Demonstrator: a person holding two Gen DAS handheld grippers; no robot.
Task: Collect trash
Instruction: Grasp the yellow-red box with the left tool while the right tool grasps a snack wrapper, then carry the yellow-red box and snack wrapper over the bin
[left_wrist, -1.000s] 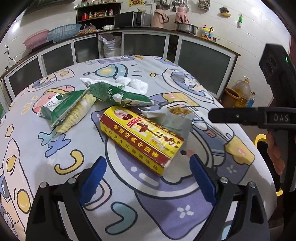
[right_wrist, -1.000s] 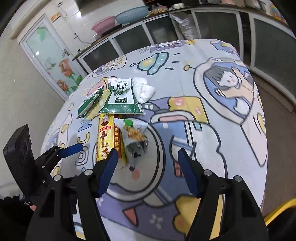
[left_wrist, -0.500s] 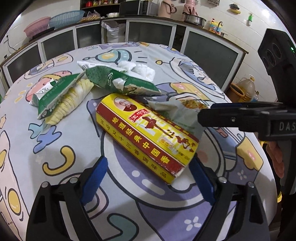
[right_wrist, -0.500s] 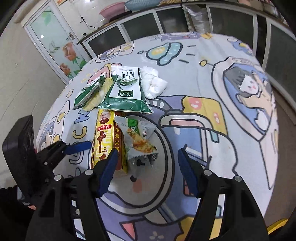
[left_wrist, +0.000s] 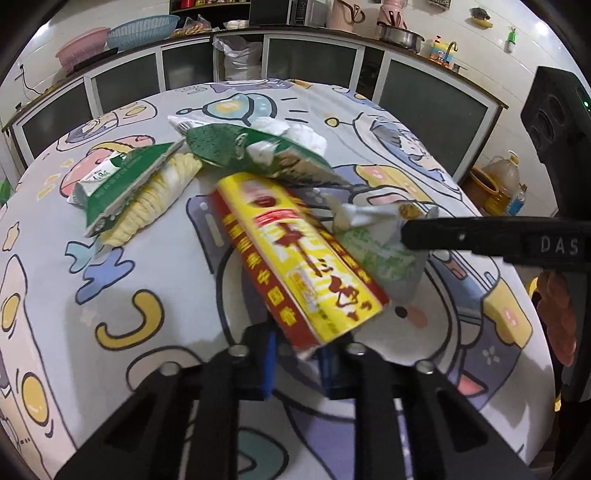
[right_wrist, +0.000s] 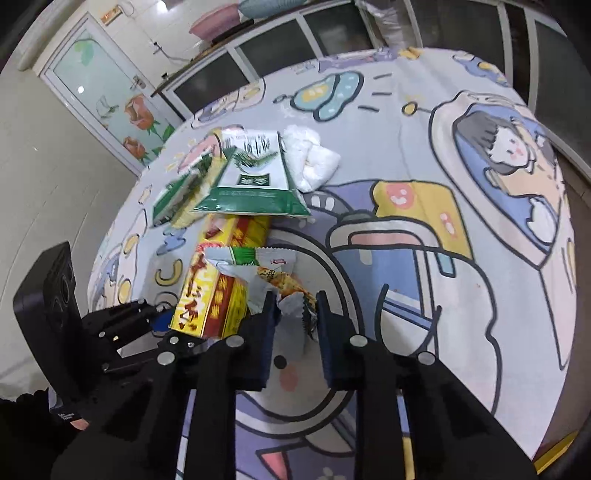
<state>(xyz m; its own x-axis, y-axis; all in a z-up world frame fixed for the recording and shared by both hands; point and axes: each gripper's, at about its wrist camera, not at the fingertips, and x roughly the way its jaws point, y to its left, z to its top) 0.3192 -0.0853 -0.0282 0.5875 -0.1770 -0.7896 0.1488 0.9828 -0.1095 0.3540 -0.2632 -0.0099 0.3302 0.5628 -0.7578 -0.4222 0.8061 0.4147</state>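
Left gripper (left_wrist: 295, 363) fingers pinch near end of yellow box (left_wrist: 295, 254), far end tipped up off bench (left_wrist: 110, 295). Box light, stiff; hold by end. Right gripper (right_wrist: 293, 314) fingers pinch snack wrapper (right_wrist: 284, 284), thin, crinkly, slippery. Green packets (right_wrist: 251, 184) just beyond. Bench edge near right; room to lift up.
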